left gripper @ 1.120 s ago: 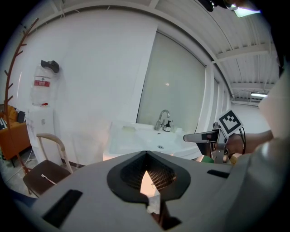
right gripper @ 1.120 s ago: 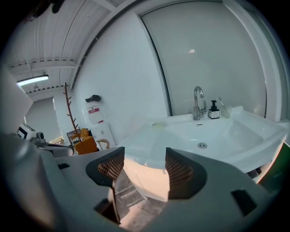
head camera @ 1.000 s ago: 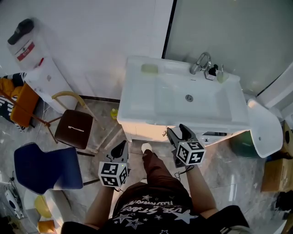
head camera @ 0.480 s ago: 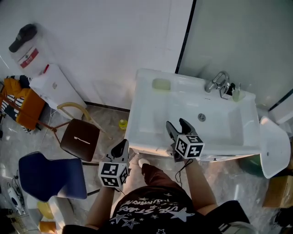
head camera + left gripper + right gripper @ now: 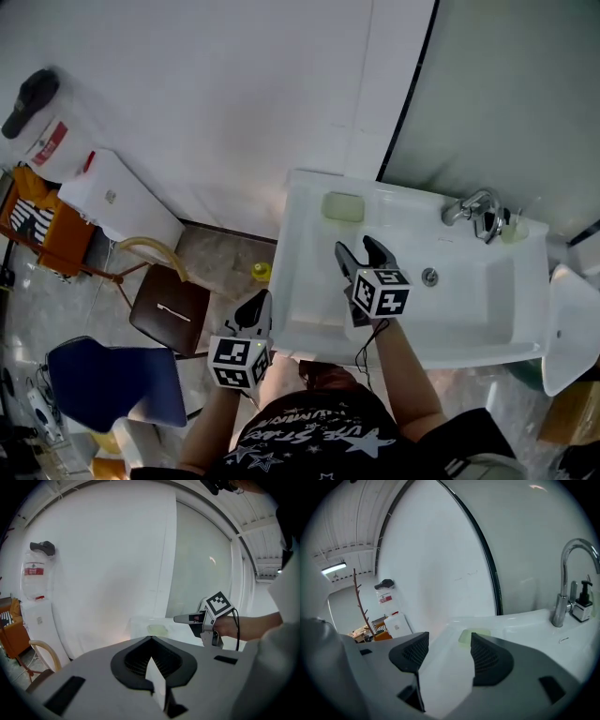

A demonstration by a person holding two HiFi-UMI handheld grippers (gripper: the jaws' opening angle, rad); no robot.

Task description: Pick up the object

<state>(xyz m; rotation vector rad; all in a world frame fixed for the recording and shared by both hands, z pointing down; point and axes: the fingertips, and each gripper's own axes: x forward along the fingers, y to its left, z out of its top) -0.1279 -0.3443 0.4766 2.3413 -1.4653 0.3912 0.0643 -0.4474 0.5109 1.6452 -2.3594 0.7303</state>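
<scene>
Pale green soap; white sink; dark brown stool; blue chair; white wall; grey marbled floor.

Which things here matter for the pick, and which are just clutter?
Job:
- pale green bar on the sink corner, likely the target
- right gripper, open, aimed at it

Lying about:
- faucet, pump bottle
- brown chair, blue chair
- water dispenser
- left gripper, shut, empty, held low

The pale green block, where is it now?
Head view: the pale green block lies on the back left corner of the sink, ahead of the open right gripper, left of the faucet.
</scene>
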